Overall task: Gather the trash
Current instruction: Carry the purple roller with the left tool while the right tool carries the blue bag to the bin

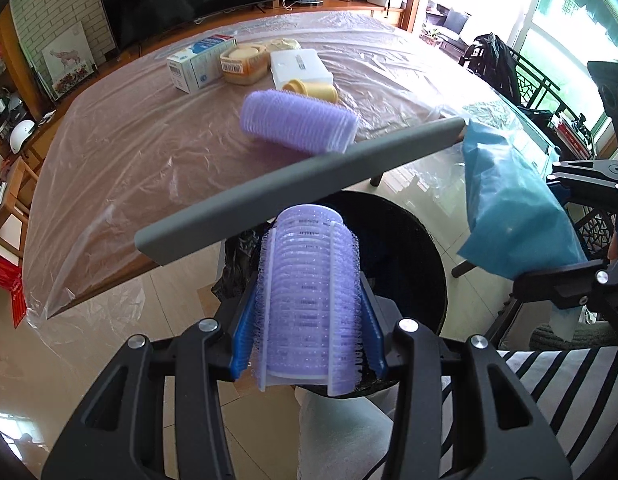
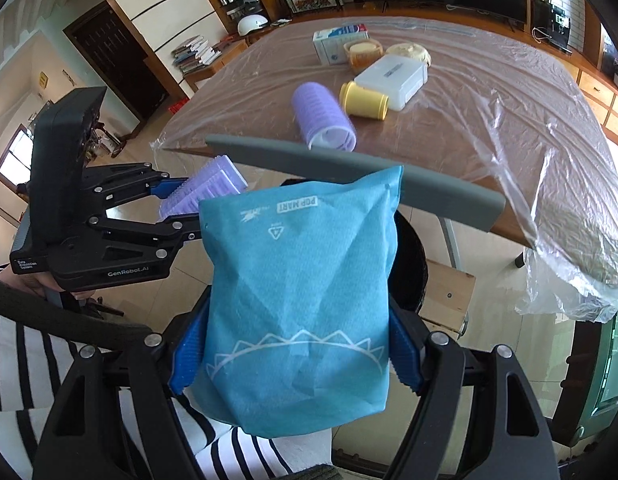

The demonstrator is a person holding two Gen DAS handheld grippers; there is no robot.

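Nearest us, our left gripper has its fingers clamped on a purple hair roller, its long axis running forward along the fingers, open end pointing away from us. Our right gripper has its fingers pinched on a blue pouch, which stands upright with its top edge leaning toward the table.

Just beyond both loads sits the black-lined trash bin, below a grey bar at the table's near edge. To drop well, we judge each load should hang over the bin's mouth, clear of the bar, before we let go; the pouch may drift as it falls.

Farther off, on the plastic-covered tabletop, a second purple roller lies on its side, then a yellow container, a white box and a carton.
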